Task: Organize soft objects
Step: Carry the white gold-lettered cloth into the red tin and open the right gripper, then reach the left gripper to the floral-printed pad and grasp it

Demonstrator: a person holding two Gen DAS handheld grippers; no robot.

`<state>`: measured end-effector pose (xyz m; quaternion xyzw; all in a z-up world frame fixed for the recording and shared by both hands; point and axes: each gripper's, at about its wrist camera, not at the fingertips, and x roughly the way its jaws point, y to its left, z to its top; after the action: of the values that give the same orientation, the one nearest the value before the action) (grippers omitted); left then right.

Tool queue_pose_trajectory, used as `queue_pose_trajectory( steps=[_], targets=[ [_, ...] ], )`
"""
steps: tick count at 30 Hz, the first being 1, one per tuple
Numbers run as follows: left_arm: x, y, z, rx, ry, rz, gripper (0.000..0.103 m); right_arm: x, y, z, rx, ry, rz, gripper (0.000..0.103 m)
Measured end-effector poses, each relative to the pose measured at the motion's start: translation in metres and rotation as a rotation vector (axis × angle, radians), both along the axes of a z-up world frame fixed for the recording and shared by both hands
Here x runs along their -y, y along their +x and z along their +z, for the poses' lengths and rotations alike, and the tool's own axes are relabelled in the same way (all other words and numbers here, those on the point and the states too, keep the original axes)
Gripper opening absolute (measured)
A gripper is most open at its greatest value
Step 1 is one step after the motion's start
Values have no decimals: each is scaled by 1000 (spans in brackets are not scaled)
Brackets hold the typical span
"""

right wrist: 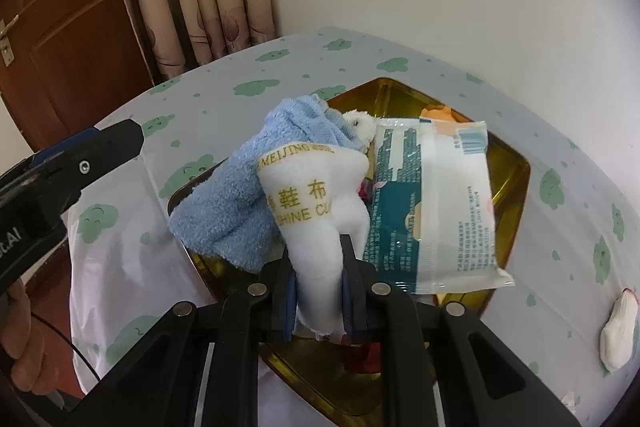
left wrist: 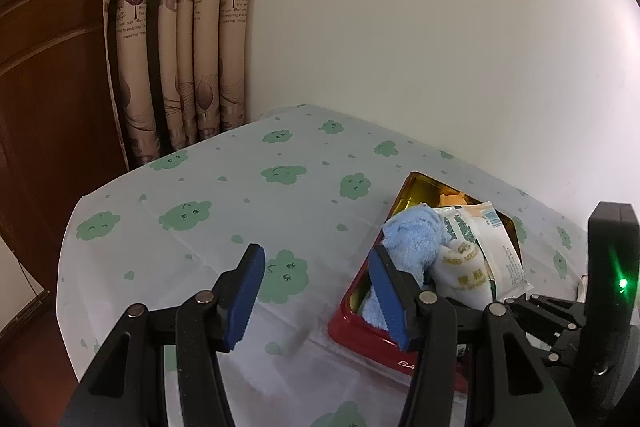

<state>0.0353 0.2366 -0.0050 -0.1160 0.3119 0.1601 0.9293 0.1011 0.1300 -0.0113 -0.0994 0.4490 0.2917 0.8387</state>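
Right gripper up close: jaws pinched nearly shut on the tail of the white shoe-shine cloth, and the cloth stands up out of the pads, leaning over the tin. That tin is our landmark, red outside and gold inside, and the cloth hangs right above its near half. The step in hand, I'd say, is lowering this cloth in. To do it well, bring it down into the free gold floor at the tin's near edge, let the soft body settle and fold before the pads part, and keep the wrist steep so the cloth doesn't drag the neighbours out.

Left gripper waits at the tin's left side, jaws wide apart and holding nothing; its right finger sits just in front of the tin's near-left corner, so it could steady the tin if it slides.

Deeper in the tin: the blue towel bulges over the left rim, the wipes packet lies tilted on the right, with something orange at the far end.

Beyond the tin's right side, a small white item lies on the tablecloth, not yet gathered.
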Motion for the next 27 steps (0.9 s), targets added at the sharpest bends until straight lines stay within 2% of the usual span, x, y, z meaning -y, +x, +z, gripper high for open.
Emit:
queue_pose_trajectory(
  steps=[3,5,7,10,12,17,20,23,27],
  targets=[
    [-1,1,-1,-4,-2,1,55,-1,-2,1,8,3,3,21],
    [-1,1,-1,-7,-9,1,55,0,-5,2,5,9,12,29],
    [-1,1,-1,-5,-11,1,55,1,-8,6,8,16,18,44],
    [0,1,-1,-6,-5,-1,55,4,-15,13,36,20,10,58],
    [1,1,0,-5,0,-4,55,6,-16,18,55,16,0,64],
    [3,1,1,-1,6,-6,55,28,-18,34,57,52,-35,65],
    [4,0,1,4,9,-9,55,51,-23,43,61,84,-69,69],
    [8,0,3,6,30,-19,55,84,-31,52,81,94,-107,72],
    [20,0,4,7,78,-60,55,139,-41,58,125,48,-191,77]
  ],
)
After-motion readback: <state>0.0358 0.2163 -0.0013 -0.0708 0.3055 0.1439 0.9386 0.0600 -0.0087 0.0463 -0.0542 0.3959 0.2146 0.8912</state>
